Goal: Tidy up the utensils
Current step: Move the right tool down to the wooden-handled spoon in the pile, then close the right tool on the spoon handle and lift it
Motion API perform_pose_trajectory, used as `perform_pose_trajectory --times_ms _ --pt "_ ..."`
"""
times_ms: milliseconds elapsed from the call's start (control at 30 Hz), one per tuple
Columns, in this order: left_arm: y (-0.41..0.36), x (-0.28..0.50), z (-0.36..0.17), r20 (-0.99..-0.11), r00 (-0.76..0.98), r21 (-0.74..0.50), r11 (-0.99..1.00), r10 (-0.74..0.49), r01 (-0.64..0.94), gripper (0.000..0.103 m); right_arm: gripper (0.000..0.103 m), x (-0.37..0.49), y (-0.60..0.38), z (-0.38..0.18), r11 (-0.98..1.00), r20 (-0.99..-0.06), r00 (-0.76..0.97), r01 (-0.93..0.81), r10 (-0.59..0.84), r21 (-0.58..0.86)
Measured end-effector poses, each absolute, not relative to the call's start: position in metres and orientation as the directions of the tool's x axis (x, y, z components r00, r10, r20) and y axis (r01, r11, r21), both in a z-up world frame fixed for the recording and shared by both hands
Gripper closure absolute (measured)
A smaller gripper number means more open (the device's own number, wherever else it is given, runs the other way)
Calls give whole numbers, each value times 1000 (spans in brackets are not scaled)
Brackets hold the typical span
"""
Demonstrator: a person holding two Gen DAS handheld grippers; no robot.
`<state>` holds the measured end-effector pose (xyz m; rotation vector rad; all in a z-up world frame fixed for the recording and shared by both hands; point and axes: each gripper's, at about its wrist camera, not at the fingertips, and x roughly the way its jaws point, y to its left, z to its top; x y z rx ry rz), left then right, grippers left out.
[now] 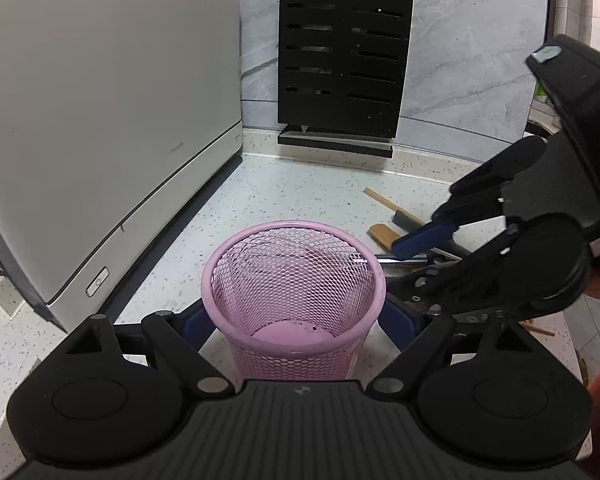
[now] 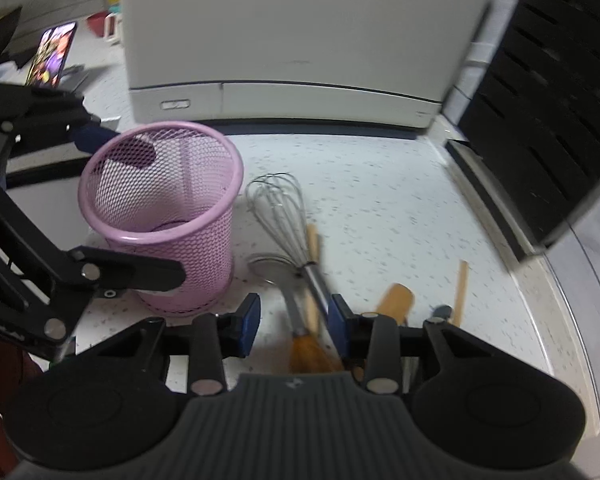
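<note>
Pink wire mesh forms the cup [image 1: 292, 296] that serves as the landmark on the speckled counter [image 1: 300, 184]. It stands upright between the spread jaws of the left gripper [image 1: 298, 326], whose blue pads sit on either side of its wall; whether they press on it cannot be told. Just to the right of the cup lie the utensils: a metal whisk [image 2: 284, 220] with its wire head nearest the cup, and wooden-handled tools [image 2: 396, 300] beyond. The right gripper [image 2: 294, 322] hangs over them with its jaws partly spread, the whisk's steel handle and a wooden handle lying between the pads; the right pad is at the steel handle, not pinching it. Behind the cup stands a grey appliance [image 2: 300, 40], with a black slotted rack [image 1: 344, 52] beside it.
</note>
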<state>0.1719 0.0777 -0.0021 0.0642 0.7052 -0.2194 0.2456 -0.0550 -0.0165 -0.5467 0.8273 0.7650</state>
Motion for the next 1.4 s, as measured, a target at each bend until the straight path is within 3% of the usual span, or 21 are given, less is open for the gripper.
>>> perform_pose_trajectory --times_ms 200,500,600,867,1400 --pt "82 169 -2 -652 738 -16 977 -172 213 4 81 246 -37 -27 562 -821 442 -806 360 -188" --pt "84 165 -4 -650 736 -20 973 -186 228 4 84 243 -23 -43 527 -821 488 -801 298 -285" --pt "85 165 -4 -650 736 -22 973 -188 229 4 94 241 -21 -45 521 -812 513 -791 280 -320" --pt "86 166 -4 -649 738 -27 975 -186 222 4 102 240 -35 -37 543 -809 502 -790 306 -285" --pt "81 165 -3 -645 732 -46 967 -219 249 4 103 239 -89 10 693 -733 576 -692 362 -202"
